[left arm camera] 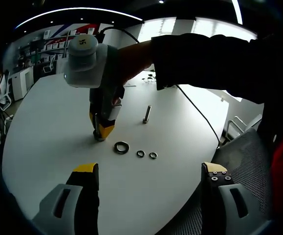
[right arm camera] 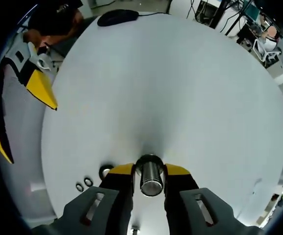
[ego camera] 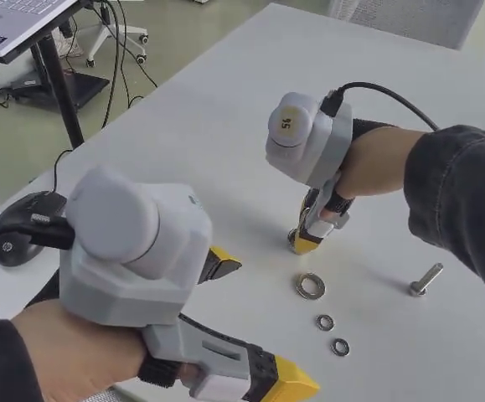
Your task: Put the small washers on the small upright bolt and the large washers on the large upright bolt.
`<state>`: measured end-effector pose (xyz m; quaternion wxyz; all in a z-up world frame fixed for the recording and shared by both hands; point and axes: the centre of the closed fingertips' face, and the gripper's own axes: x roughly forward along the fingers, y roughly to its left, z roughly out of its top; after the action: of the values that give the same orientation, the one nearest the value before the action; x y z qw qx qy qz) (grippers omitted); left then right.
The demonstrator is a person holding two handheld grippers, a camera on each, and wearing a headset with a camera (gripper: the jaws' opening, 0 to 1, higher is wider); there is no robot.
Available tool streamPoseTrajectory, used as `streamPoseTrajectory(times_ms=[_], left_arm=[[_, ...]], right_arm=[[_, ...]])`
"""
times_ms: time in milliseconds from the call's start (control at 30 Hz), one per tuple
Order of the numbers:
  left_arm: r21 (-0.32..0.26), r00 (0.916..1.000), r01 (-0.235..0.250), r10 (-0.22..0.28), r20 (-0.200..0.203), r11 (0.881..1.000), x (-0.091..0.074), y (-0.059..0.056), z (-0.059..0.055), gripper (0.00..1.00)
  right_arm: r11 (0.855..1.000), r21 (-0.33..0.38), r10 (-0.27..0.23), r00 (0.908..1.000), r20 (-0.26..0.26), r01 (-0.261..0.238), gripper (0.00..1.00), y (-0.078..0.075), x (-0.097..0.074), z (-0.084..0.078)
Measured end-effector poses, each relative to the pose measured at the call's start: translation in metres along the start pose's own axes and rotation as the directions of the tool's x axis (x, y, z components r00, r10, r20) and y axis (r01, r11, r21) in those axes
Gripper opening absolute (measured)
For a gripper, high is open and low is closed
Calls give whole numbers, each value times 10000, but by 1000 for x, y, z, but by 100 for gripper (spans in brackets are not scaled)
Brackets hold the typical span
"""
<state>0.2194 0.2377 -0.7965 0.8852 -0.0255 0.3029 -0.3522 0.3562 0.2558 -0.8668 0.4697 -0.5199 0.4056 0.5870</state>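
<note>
Right hand-held gripper [right arm camera: 149, 170] clamps large bolt [right arm camera: 151, 183] on bench [right arm camera: 180, 73]; left hand-held gripper [left arm camera: 149, 169] open, empty. Uneven release could topple bolt onto nearby washer [ego camera: 310, 286].

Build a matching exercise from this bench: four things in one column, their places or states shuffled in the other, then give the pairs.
Things
1. large bolt
2. small bolt
3. large washer
4. left gripper

Places or states
A. lies flat on the table, next to two small washers
B. jaws wide apart, nothing between them
C. clamped between the jaws of the right gripper
D. stands by itself on the table, untouched

Pairs: 1-C, 2-D, 3-A, 4-B
</note>
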Motion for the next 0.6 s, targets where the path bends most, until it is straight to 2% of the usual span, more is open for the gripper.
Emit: streamPoseTrajectory(times_ms=[367,600], left_arm=[[9,10000,-34,34,-22,10000,1,0,-1,86],[1,10000,-58,58,-12,10000,1,1,0,86]], right_arm=[[9999,97,54,9999,135,-55,24,-5,1,-1],[9999,127,110,9996,261,-114,30,-4,2,1]])
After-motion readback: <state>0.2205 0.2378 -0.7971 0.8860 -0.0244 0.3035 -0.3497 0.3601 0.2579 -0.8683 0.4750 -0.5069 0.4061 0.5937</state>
